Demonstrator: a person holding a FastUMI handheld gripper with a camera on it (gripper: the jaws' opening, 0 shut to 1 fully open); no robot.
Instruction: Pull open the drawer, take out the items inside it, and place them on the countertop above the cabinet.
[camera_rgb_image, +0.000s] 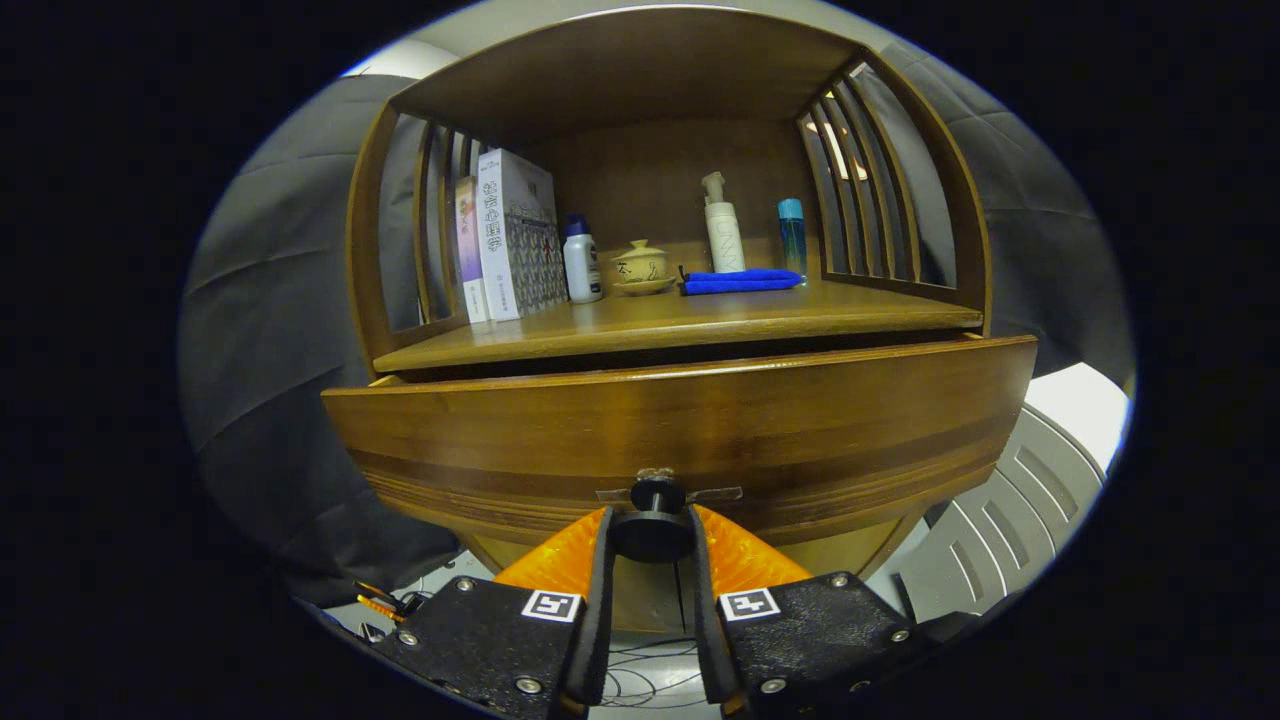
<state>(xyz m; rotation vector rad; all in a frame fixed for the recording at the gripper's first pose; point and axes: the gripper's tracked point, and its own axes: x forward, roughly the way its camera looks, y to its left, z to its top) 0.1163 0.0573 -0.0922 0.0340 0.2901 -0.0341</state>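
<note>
The taller book (505, 235) carries a column of large characters down its spine, too small here to read with certainty; the thin book (467, 250) beside it and the pump bottle (723, 230) bear print that cannot be made out. These stand on the tabletop (680, 320) of the cabinet, under its arched top: the two books upright at the left against the slatted side, then a white bottle (582, 260) with a dark cap, a small lidded cup (640, 265) on a saucer, a folded blue cloth (740, 282) lying just in front of the pump bottle, and a blue bottle (792, 235) at the right. Below the tabletop the drawer (680, 430) stands a little way out, a dark gap showing above its front; its inside is hidden by the front panel. The round knob (652, 520) sits low on the drawer front, and the fingers (652, 545) are closed on it, one pressing each side. Thin cables lie on the pale floor between the fingers, and a grey slatted thing (1010, 500) to the right of the drawer is cut off and hard to name
</note>
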